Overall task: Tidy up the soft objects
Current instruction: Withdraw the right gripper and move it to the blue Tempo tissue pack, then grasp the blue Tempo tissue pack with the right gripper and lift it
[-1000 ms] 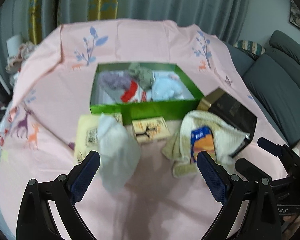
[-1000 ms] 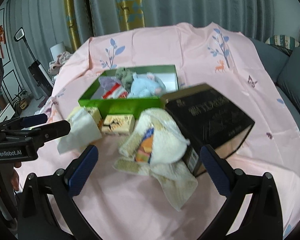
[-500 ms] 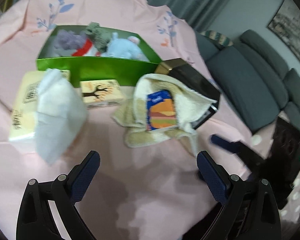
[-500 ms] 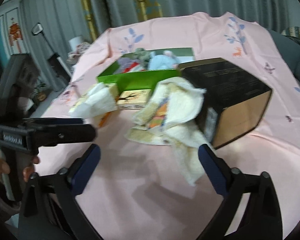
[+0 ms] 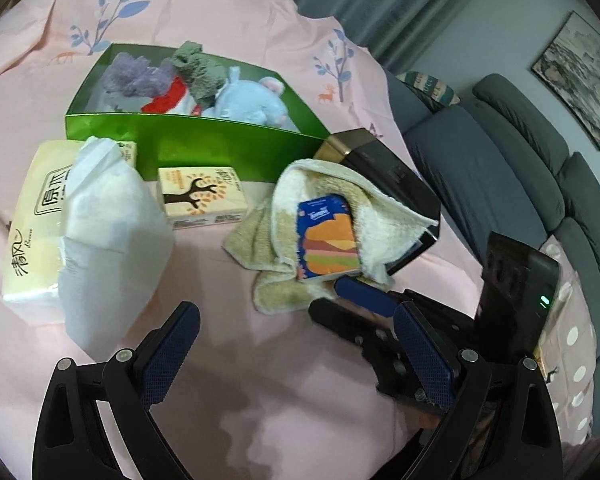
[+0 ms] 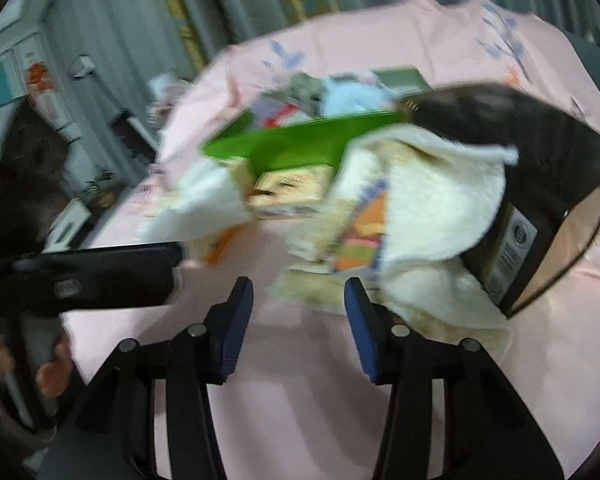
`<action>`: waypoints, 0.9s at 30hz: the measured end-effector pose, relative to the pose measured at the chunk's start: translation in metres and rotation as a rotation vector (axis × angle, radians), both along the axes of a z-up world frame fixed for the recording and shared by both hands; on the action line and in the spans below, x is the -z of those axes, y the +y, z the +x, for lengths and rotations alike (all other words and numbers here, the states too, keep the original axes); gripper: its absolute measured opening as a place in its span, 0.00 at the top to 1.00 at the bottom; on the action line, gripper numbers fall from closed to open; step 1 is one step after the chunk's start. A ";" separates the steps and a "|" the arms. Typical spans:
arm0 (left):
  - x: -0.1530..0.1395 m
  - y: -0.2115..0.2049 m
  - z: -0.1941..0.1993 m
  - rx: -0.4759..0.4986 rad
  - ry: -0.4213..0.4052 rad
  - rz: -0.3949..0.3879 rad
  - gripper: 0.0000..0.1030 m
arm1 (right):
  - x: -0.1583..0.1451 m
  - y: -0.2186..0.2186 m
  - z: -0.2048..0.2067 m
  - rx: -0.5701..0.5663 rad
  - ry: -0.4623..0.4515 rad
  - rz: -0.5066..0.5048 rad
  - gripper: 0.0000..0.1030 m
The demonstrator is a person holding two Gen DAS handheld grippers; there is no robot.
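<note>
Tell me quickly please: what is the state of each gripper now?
Left gripper: open wide, holding nothing.
Right gripper: open, its jaws have just been closing; the towel edge lies just ahead, not yet pinched.
</note>
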State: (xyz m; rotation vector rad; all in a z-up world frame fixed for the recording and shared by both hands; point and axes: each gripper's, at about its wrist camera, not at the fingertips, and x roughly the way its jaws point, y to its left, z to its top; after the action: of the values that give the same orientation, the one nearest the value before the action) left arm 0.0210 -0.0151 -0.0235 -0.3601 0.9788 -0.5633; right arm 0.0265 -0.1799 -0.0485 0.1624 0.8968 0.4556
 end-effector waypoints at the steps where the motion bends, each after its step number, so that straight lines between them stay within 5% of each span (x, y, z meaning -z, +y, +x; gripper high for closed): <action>1: 0.001 0.001 0.001 0.000 0.002 0.000 0.05 | 0.003 -0.003 0.002 0.023 0.017 -0.001 0.58; 7: 0.005 0.004 0.006 -0.001 0.004 0.006 0.05 | 0.006 -0.023 0.011 0.129 0.054 0.130 0.55; 10: 0.005 0.004 0.007 -0.004 0.003 0.007 0.05 | 0.004 -0.015 0.016 0.133 0.041 0.111 0.55; 12: 0.005 0.005 0.007 -0.008 0.004 0.011 0.05 | 0.007 -0.011 0.019 0.154 0.048 0.101 0.71; 14: 0.004 0.007 0.007 -0.011 0.007 0.018 0.05 | 0.007 -0.015 0.018 0.156 0.057 0.136 0.76; 19: -0.002 0.013 0.006 -0.005 -0.006 0.001 0.05 | -0.008 -0.004 -0.009 -0.043 0.036 0.153 0.77; 22: -0.002 0.010 0.006 0.022 0.005 -0.035 0.05 | -0.015 0.017 -0.034 -0.210 -0.022 0.074 0.76; 27: 0.019 -0.008 0.003 0.064 0.090 0.024 0.05 | 0.005 0.023 -0.035 -0.228 0.085 0.050 0.73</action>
State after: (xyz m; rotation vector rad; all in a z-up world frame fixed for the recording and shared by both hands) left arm 0.0241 -0.0226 -0.0420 -0.3363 1.0860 -0.5971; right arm -0.0082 -0.1572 -0.0531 0.1265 0.9925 0.6878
